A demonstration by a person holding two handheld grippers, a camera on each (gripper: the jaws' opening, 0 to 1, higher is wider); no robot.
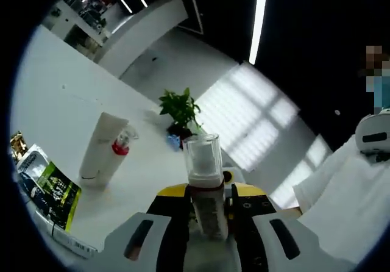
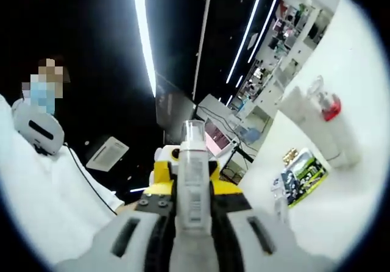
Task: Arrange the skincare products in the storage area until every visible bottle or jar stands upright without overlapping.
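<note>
Left gripper view: my left gripper clamps a clear-capped bottle above the white table; smooth plastic could slip, or knock the white tube and red-collared pump. Right gripper view: my right gripper grips a slim labelled bottle in midair, table to the right, and its glossy round body may twist.

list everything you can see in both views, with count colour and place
clear-capped bottle: 1, clear cap over dark band, held in the tongs
white tube: 1, white, standing on the white table
pump bottle: 1, clear with red collar, beside the tube
packets: several, green, black and white, at table edge
potted plant: 1, green, far side of table
shelves: white, background
ceiling lights: white strips overhead
person: 1, white clothing, beside the table
left tongs: grey and yellow, on the bottle
right tongs: grey and yellow, on the bottle
</note>
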